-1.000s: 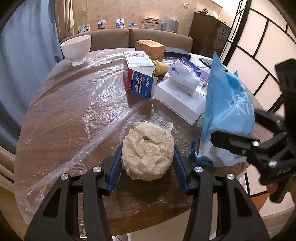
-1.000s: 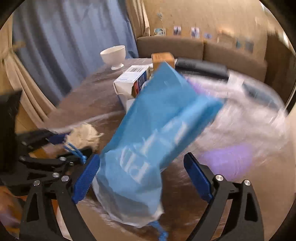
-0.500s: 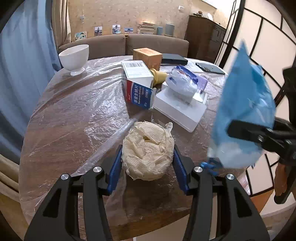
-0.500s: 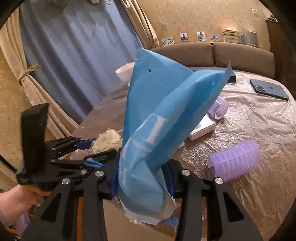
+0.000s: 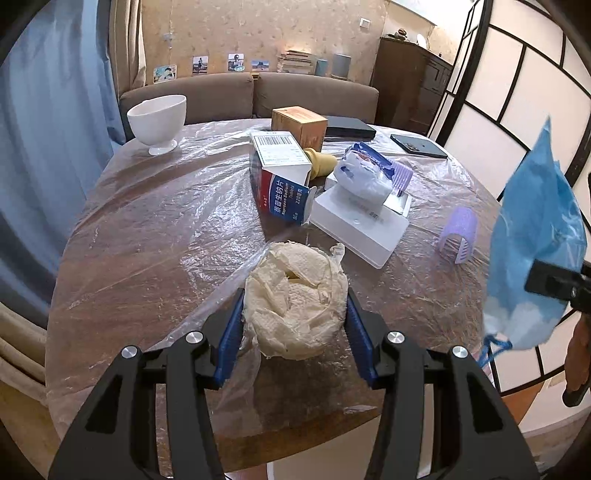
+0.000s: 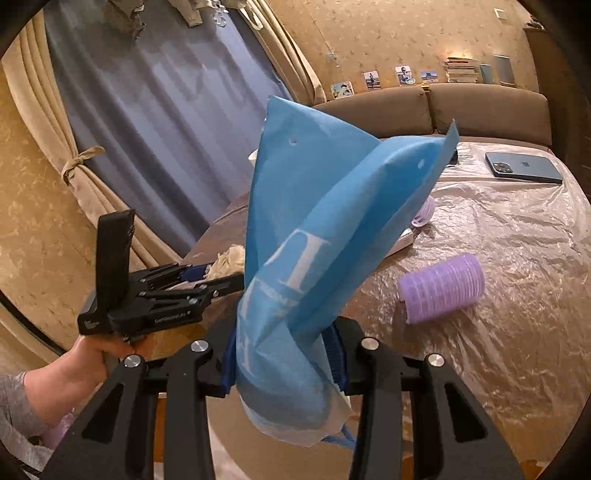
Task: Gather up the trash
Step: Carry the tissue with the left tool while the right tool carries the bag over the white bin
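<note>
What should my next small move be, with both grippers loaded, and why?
Probably bring the blue bag in the right gripper over beside the tissue wad. The left gripper already clamps the wad at the table edge, and the bag hangs clear, its mouth not yet open.

I see a brown sofa (image 5: 251,98) behind the round desk (image 5: 122,266), blue curtains (image 6: 155,122) at left, a dark cabinet (image 5: 410,77), beige patterned wallpaper (image 5: 258,33).
</note>
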`<state>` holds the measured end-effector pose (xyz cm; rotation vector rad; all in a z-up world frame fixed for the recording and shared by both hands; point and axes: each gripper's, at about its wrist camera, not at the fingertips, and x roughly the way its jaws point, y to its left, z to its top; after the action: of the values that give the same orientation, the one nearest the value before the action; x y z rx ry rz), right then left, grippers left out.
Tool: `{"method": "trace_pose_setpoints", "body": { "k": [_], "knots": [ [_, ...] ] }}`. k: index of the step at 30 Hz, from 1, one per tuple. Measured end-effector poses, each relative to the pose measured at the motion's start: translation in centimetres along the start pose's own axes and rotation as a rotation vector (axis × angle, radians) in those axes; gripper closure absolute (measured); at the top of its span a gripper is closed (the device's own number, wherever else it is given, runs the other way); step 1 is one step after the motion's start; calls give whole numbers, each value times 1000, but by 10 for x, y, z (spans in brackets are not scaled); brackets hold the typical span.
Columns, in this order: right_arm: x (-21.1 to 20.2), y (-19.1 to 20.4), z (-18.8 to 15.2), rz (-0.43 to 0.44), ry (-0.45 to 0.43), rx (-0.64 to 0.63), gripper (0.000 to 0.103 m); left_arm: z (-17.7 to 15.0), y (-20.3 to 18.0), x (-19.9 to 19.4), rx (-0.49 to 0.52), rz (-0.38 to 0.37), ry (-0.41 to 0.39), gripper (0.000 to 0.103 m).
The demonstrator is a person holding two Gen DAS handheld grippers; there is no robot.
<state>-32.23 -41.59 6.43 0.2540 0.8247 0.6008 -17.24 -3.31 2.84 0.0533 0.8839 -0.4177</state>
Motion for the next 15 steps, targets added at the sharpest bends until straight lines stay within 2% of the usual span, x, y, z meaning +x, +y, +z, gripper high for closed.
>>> {"method": "trace_pose_setpoints", "body": {
  "k": [15],
  "knots": [
    [-8, 17, -46, 25, 105, -34, 65, -18, -19, -22, 5, -28, 4, 51]
  ]
}}
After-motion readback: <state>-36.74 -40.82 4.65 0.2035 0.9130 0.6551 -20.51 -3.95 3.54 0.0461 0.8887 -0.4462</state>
